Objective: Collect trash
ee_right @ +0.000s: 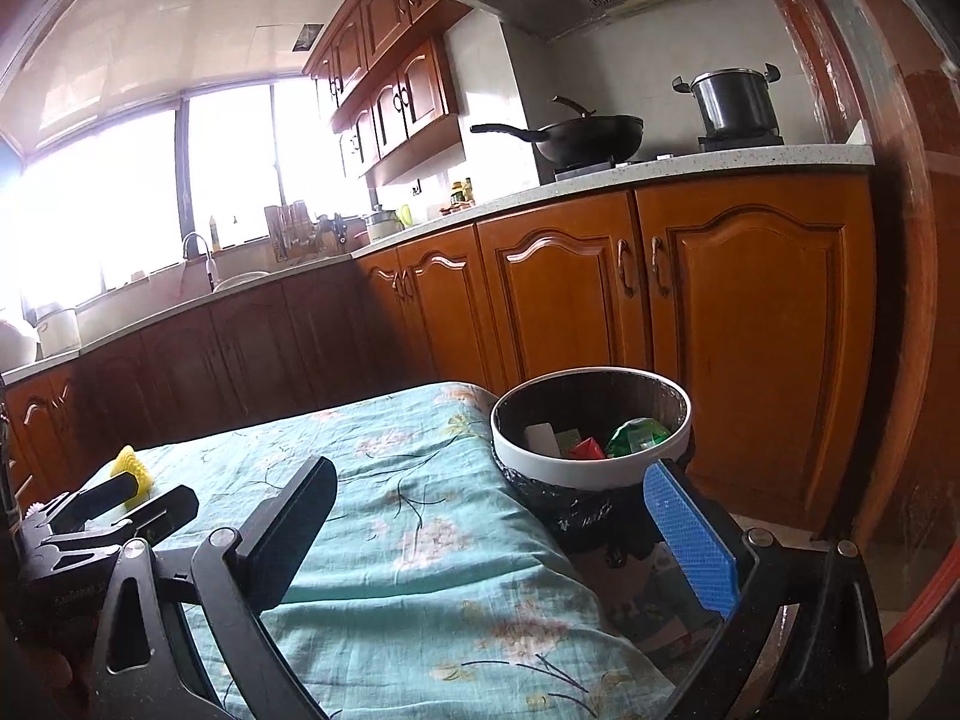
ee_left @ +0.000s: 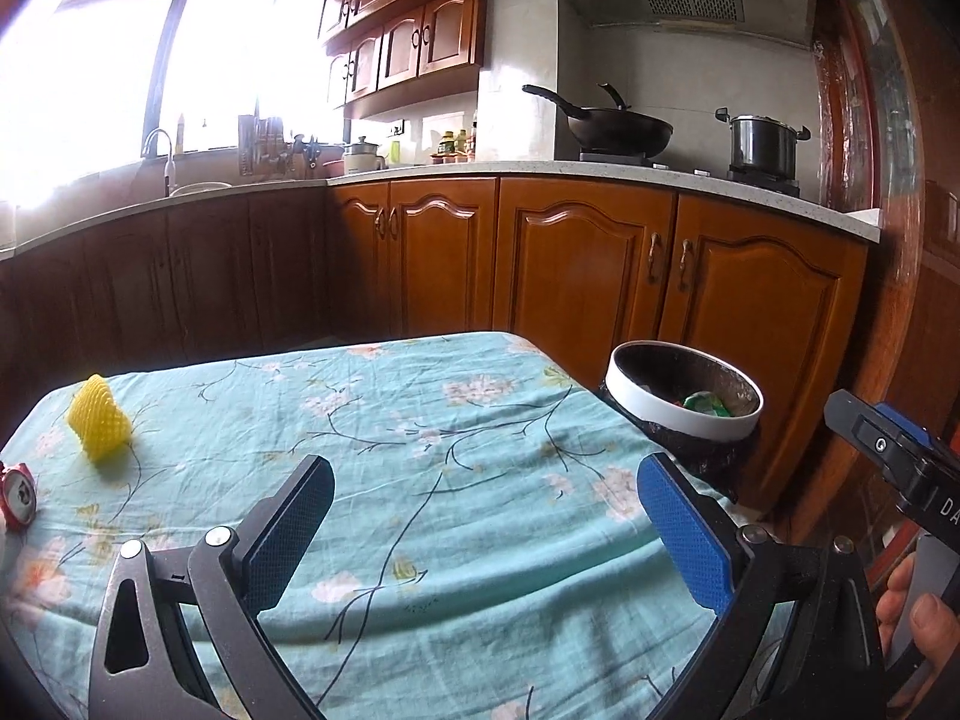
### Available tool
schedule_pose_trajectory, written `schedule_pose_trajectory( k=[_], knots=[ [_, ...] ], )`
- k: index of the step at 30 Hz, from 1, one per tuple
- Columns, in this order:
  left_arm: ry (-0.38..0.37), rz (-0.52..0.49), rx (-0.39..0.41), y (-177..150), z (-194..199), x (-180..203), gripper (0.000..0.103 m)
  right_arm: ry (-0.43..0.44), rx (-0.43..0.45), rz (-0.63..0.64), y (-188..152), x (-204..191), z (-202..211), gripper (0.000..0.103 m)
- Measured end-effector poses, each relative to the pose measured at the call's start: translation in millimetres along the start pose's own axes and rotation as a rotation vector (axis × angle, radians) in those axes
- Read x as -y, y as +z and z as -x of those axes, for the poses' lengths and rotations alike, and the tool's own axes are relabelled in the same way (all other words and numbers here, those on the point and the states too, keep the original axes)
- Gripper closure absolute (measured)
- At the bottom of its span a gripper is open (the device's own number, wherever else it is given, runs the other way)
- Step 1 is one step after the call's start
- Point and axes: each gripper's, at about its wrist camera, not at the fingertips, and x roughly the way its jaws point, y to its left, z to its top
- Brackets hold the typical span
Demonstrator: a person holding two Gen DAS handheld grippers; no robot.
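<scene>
Trash lies in two places: some on the table [ee_left: 420, 480] and some already in the bin [ee_left: 684, 417]; the table wears a pale green cloth [ee_right: 420, 570] printed with branches and blossoms; on its far left part sits a yellow foam net [ee_left: 101, 425], standing up like a small tent; nearer the left edge, well apart from the net, lies a red can [ee_left: 18, 493], only partly in view; the bin stands just beside the table's right edge, a round one with a white rim and a black bag; inside it the right wrist view shows a white scrap, a red piece and a green wrapper [ee_right: 637, 435].

Left gripper [ee_left: 486, 531] hangs over the cloth with its jaws spread as wide as they go and nothing between them; the blue pads [ee_left: 684, 531] face each other across bare cloth; right gripper [ee_right: 492, 534] stands over the table's right edge, jaws also wide apart and empty, its right pad in front of the bin's rim; a hand [ee_left: 924, 630] shows at the lower right of the left wrist view, wrapped around the right gripper's handle.

Behind the table runs a counter [ee_left: 600, 171] over brown cupboards; on the stove stand a black wok [ee_left: 618, 129] and a steel pot [ee_left: 762, 144].
</scene>
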Motion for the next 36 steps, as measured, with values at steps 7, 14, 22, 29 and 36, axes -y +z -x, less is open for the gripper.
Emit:
schedule_pose_trajectory(
  k=[7,14,22,29,36],
  knots=[
    [0.017,-0.007,-0.013,-0.4,0.7,-1.4,0.001,-0.004,-0.011,0.025,-3.4,-6.1,1.3,0.0],
    [0.029,-0.02,0.001,-0.2,2.9,-4.2,0.001,-0.001,-0.011,0.039,-6.9,-11.9,2.5,0.0],
    [0.021,-0.029,0.01,-3.4,2.6,-6.4,0.001,-0.002,-0.002,0.041,-5.2,-12.6,6.1,0.0],
    [0.021,-0.028,0.005,-3.5,1.3,-7.9,0.001,0.002,-0.005,0.039,-4.9,-13.5,7.9,0.0],
    [0.019,-0.028,-0.002,-3.9,-1.5,-9.6,0.001,0.01,-0.009,0.035,-5.3,-13.2,6.5,0.0]
  ],
)
